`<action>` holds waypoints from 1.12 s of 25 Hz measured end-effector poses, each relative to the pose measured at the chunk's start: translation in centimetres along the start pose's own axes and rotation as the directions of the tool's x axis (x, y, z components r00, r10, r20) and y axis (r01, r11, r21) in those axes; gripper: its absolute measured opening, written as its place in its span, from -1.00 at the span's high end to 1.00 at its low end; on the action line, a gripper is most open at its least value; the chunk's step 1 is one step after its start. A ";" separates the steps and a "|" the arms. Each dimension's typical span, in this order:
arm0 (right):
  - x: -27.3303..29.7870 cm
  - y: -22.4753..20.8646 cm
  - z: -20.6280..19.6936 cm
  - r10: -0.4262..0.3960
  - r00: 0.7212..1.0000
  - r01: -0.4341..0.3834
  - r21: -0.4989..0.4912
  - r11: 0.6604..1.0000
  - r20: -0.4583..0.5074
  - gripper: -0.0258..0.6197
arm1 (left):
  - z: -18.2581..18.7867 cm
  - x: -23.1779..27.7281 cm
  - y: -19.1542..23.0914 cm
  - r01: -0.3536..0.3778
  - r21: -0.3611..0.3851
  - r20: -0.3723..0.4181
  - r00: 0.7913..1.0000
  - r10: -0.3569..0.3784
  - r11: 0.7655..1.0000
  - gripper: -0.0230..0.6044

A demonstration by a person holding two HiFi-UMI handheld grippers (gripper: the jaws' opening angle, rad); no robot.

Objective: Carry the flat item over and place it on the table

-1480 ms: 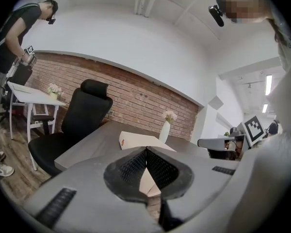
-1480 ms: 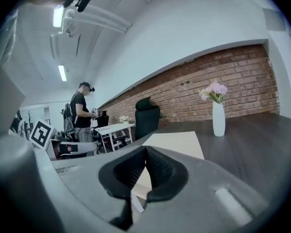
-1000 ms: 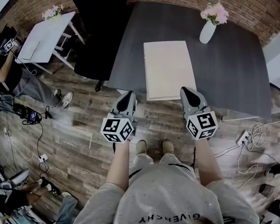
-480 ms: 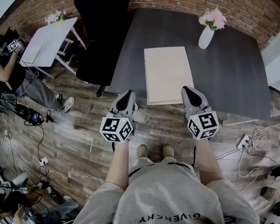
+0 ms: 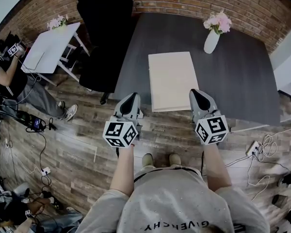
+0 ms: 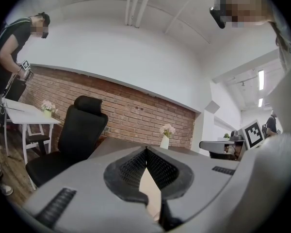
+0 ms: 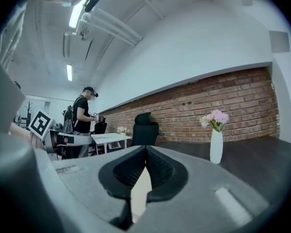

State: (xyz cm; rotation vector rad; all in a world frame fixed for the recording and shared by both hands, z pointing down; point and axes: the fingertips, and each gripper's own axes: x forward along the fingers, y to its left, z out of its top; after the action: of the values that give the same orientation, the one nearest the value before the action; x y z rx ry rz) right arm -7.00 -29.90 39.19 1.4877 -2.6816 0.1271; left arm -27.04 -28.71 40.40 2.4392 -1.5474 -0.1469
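The flat item, a pale cream board (image 5: 172, 80), is already lying flat on the dark bench (image 5: 242, 76). It sits about mid-width, with its long side running away from the person. Its near end looks like it pokes out a touch past the bench's front edge.

Both grippers hang over the wood floor (image 5: 82, 144) just in front of that edge. The left gripper (image 5: 132, 97) is off the board's near left corner with a clear gap. The right gripper (image 5: 194, 92) is right by the near right corner, and it's hard to say whether it touches.

In both gripper views the fingers are clenched with the tips meeting and nothing pinched. The cream colour is only visible through the slot behind the tips.

A white vase of pink flowers (image 5: 211, 41) stands on the bench beyond the board, well apart from it. A black office chair (image 5: 104, 38) is tucked at the bench's left side, with a small white table (image 5: 48, 45) further left.
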 end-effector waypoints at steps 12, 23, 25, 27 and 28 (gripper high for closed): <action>-0.4 -0.2 0.8 -0.010 1.000 0.010 -0.002 1.000 0.030 0.93 | 0.4 0.2 -0.5 0.002 0.023 0.002 1.000 -0.003 1.000 0.93; -0.7 -0.1 0.5 -0.006 1.000 0.006 -0.002 1.000 0.024 0.93 | 0.2 -0.1 -0.5 -0.003 0.014 -0.003 1.000 0.003 1.000 0.93; -0.7 0.1 0.5 -0.003 1.000 0.004 -0.007 1.000 0.021 0.93 | 0.1 -0.2 -0.4 -0.004 0.013 -0.005 1.000 0.005 1.000 0.93; -0.7 0.2 0.4 0.000 1.000 0.001 -0.015 1.000 0.018 0.93 | 0.1 -0.3 -0.4 -0.007 0.013 -0.005 1.000 0.007 1.000 0.93; -0.8 0.3 0.4 0.001 1.000 -0.001 -0.016 1.000 0.018 0.93 | 0.1 -0.4 -0.4 -0.007 0.013 -0.004 1.000 0.007 1.000 0.93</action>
State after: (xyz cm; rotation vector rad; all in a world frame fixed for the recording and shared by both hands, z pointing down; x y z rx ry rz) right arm -6.85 -29.09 38.73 1.4896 -2.6907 0.0930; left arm -26.90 -28.18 40.19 2.4414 -1.5601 -0.1309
